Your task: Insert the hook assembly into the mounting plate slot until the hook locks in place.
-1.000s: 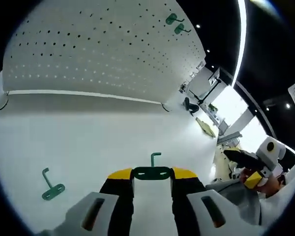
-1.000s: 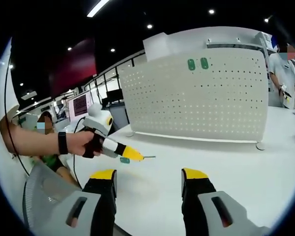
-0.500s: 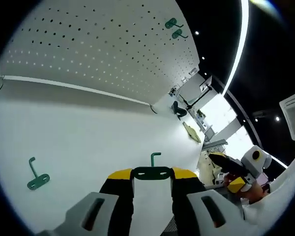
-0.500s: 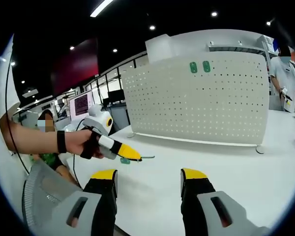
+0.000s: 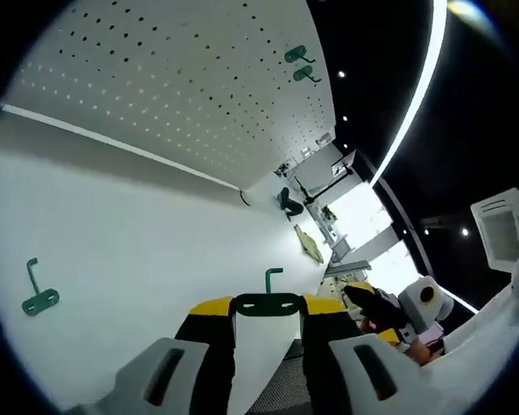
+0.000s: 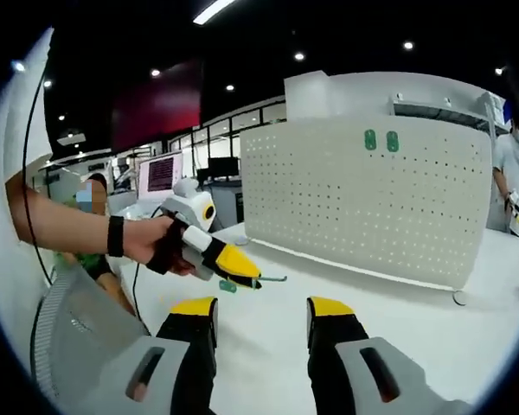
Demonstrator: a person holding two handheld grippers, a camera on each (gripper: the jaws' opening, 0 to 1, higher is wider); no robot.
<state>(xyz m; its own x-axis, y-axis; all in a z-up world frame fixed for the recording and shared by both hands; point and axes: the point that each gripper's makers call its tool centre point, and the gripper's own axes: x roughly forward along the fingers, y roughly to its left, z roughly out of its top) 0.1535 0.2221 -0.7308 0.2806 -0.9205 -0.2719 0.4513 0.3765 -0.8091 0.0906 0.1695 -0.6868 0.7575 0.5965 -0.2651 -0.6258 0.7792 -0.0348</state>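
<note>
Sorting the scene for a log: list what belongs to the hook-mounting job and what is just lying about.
Job: green hook clamped in the left gripper; white pegboard; two hooks already mounted; right gripper, open.
Lying about: spare green hook on the table; black stand; monitor.

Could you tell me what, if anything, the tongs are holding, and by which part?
The left tongs clamp a green hook by its flat base plate; the right tongs hold nothing.

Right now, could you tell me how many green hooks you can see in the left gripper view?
4: one hook clamped in the left gripper, one loose hook lying on the white table, and two mounted hooks side by side near the pegboard top. Others may be hidden.
</note>
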